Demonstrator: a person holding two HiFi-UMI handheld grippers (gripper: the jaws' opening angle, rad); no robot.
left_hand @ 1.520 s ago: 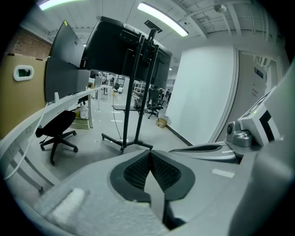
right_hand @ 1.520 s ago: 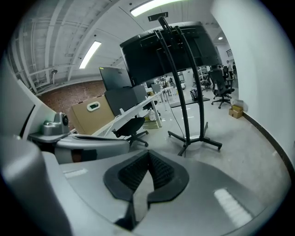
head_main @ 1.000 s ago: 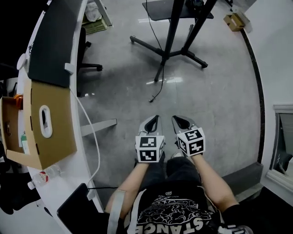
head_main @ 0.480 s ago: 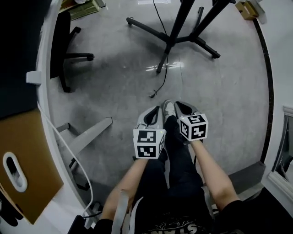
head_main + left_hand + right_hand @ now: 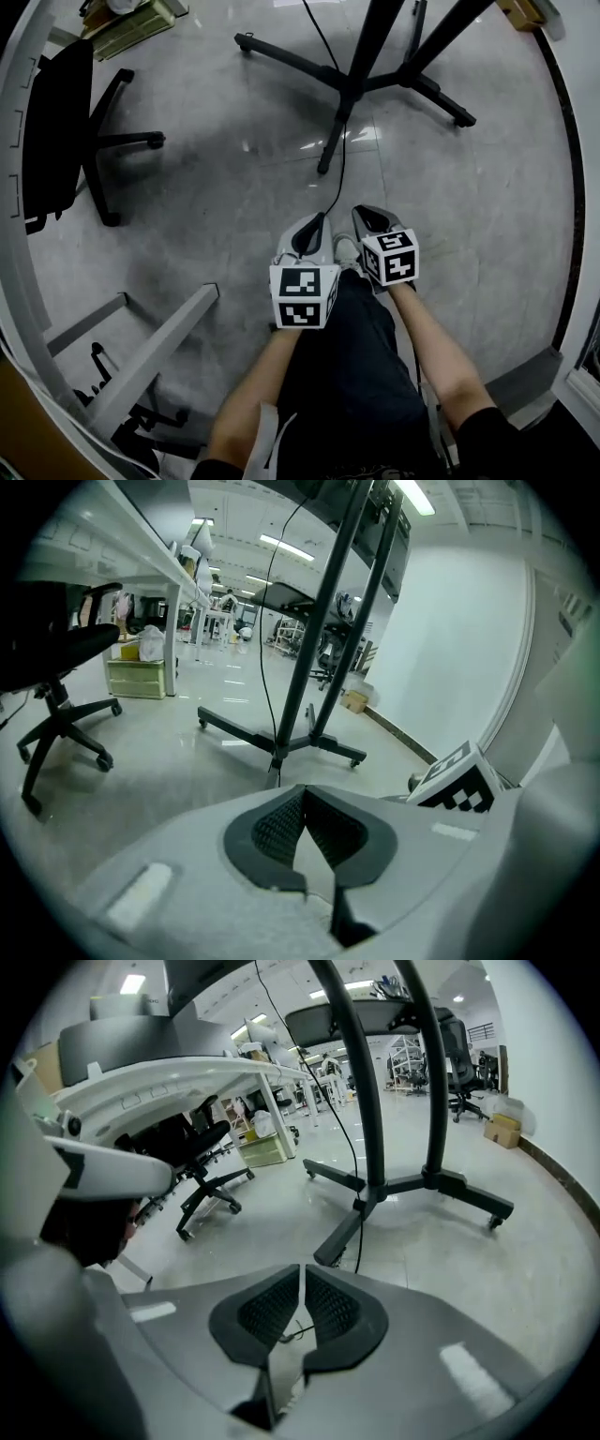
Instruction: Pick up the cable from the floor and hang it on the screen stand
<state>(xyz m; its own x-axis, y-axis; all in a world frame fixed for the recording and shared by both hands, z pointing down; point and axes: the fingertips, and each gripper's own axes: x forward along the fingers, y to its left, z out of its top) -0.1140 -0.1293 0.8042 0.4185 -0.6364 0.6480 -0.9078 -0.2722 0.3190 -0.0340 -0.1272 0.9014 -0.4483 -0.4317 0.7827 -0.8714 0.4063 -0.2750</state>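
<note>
A thin black cable (image 5: 339,159) hangs down the black screen stand (image 5: 361,70) and trails onto the grey floor. Its loose end (image 5: 327,207) lies just ahead of both grippers. My left gripper (image 5: 317,222) is shut and empty, held above the floor just left of the cable end. Beside it, my right gripper (image 5: 362,215) shows a thin slit between its pads; its jaws are opening with nothing between them. In the right gripper view the cable end (image 5: 289,1335) lies on the floor under the right gripper (image 5: 302,1275). In the left gripper view the cable (image 5: 266,667) drops beside the stand (image 5: 314,658), beyond the left gripper (image 5: 302,795).
A black office chair (image 5: 66,131) stands at the left. Grey desk legs (image 5: 155,347) slant at the lower left. The stand's wheeled feet (image 5: 441,98) spread across the floor ahead. A yellow-green crate (image 5: 131,28) sits far left and a cardboard box (image 5: 502,1129) by the right wall.
The person has stepped toward the stand: the desk and cardboard box have slid out of view, and the cable end now lies right in front of both grippers.
</note>
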